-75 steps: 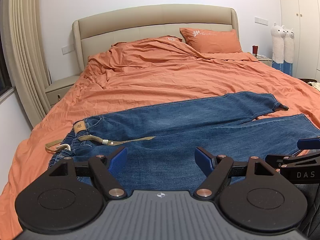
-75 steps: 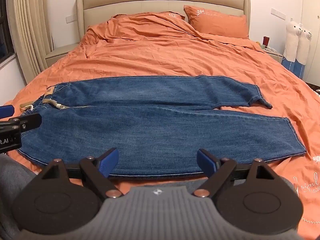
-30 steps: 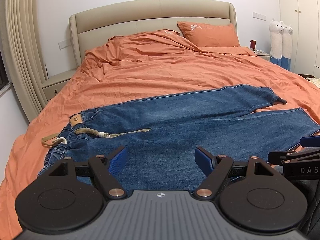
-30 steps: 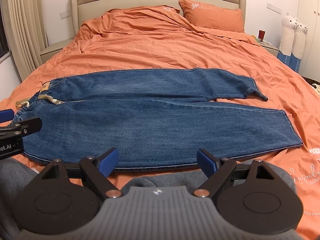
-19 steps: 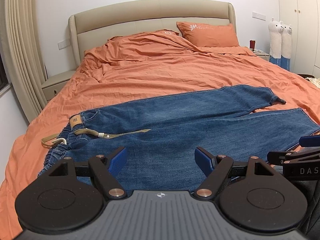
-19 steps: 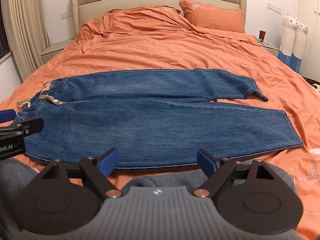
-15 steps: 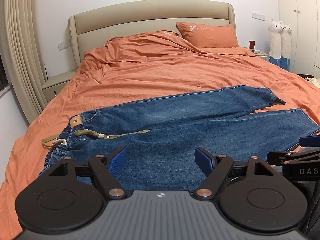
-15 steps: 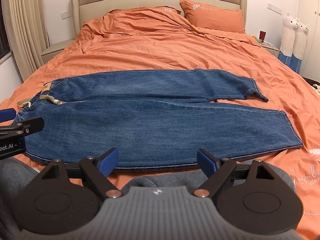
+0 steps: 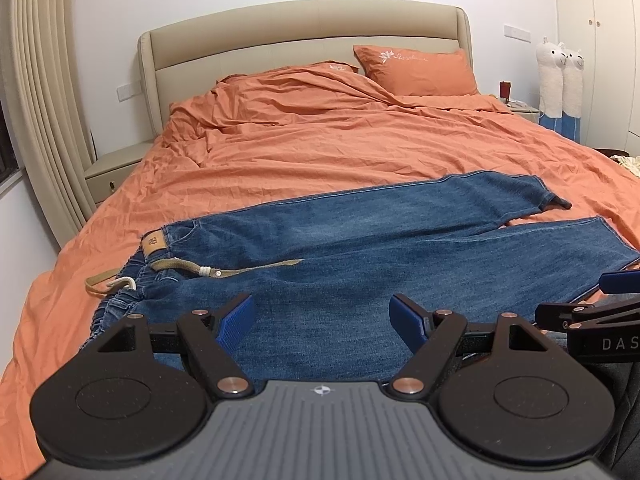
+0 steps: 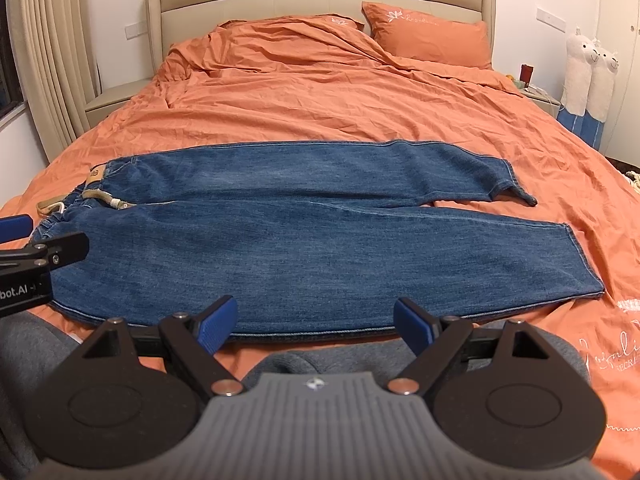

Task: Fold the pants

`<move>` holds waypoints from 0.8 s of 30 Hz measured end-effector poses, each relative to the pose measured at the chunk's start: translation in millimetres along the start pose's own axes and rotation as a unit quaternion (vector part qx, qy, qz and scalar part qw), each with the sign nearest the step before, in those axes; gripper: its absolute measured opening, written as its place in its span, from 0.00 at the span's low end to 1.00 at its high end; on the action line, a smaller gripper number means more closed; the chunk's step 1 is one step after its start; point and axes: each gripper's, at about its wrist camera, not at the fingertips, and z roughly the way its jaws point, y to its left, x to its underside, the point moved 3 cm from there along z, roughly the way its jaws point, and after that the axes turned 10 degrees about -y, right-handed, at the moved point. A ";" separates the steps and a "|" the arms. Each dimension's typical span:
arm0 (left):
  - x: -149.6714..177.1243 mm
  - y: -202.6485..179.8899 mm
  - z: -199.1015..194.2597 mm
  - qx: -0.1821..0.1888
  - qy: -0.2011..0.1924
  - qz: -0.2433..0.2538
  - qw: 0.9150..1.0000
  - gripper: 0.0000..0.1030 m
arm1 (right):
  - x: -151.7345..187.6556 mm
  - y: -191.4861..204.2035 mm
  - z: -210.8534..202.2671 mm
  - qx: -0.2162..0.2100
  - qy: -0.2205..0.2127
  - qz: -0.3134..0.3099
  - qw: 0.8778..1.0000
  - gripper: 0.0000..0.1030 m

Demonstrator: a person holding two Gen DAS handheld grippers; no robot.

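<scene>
Both claws wide, empty: left claw (image 9: 322, 322), right claw (image 10: 316, 326). Jeans (image 10: 280, 232) flat on bed (image 10: 320, 92); only right view shows their near hem.

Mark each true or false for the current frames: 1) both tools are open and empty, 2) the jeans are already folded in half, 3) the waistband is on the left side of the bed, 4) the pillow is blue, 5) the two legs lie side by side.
1) Left tool and right tool are open and hold nothing: true.
2) The jeans are folded in half: false. They lie spread flat at full length on the orange bedding.
3) The waistband is at the left: true, with the drawstring trailing across the denim.
4) The pillow is blue: false. It is orange, like the bedding.
5) The legs lie side by side: true, hems at the right.
</scene>
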 end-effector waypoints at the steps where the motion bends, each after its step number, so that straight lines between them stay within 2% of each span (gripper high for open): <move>1: -0.1 0.2 -0.5 0.000 0.000 0.000 1.000 0.87 | -0.1 0.1 0.0 0.000 0.000 0.000 1.000 0.79; 9: 2.7 8.2 5.7 -0.003 0.011 0.002 1.000 0.87 | -1.2 -1.4 -0.8 -0.006 -0.010 -0.006 1.000 0.79; 15: -4.3 29.9 23.1 -0.024 0.016 0.016 0.999 0.86 | -12.1 -26.4 8.0 -0.028 -0.053 -0.016 0.998 0.79; 17: -8.7 39.9 29.9 -0.024 0.018 0.019 0.999 0.81 | -19.5 -38.2 16.1 -0.027 -0.060 -0.023 0.998 0.79; 22: -18.5 82.0 55.1 0.017 0.039 -0.014 0.999 0.75 | -36.5 -74.1 49.8 0.001 -0.041 -0.022 0.999 0.79; 24: -20.4 101.6 68.8 0.022 0.049 -0.013 0.998 0.66 | -42.4 -87.1 64.9 -0.005 -0.035 -0.007 0.999 0.79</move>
